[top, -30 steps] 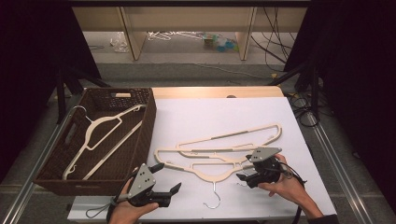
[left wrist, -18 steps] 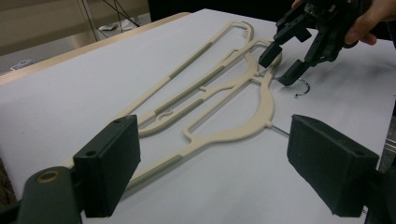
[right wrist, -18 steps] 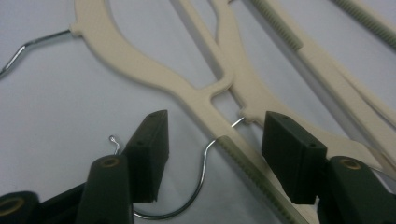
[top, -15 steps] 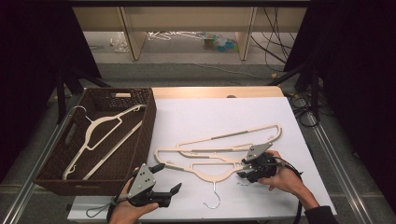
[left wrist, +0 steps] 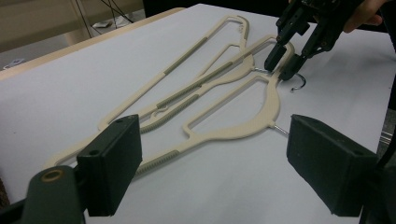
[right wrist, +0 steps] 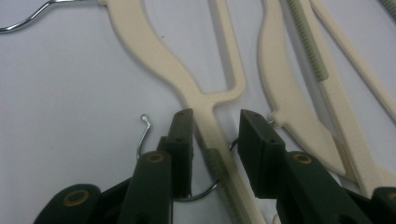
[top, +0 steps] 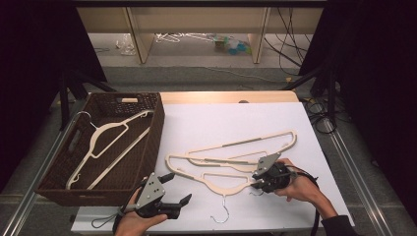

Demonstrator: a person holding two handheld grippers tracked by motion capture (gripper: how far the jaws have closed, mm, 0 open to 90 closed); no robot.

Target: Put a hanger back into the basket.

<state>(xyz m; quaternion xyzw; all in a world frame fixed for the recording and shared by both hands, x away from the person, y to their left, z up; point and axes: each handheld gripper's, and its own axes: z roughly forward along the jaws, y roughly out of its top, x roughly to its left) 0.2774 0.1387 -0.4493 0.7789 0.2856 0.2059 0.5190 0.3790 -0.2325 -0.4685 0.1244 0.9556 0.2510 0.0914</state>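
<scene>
Right gripper view puts us over the near cream hanger (right wrist: 201, 100): its slim arm runs straight up between the two black pads (right wrist: 181, 140), long axis in line with the jaws, so we need only finish the squeeze. Our right gripper (top: 259, 181) has just been closing, the jaws now narrow, with a sliver of gap on each side of the arm; we judge the pads not yet pressing. A wire hook (right wrist: 145, 128) of another hanger curls under the same spot, close enough to be pinched along with it. Our left gripper (top: 178, 190) rests wide apart at the table's front edge, holding nothing, well away from the hangers. These lie overlapped on the white table (top: 221, 123), flat moulded plastic with ribbed greenish grip strips. Another hanger (top: 105, 142) lies in the dark woven basket (top: 155, 132) at the left
</scene>
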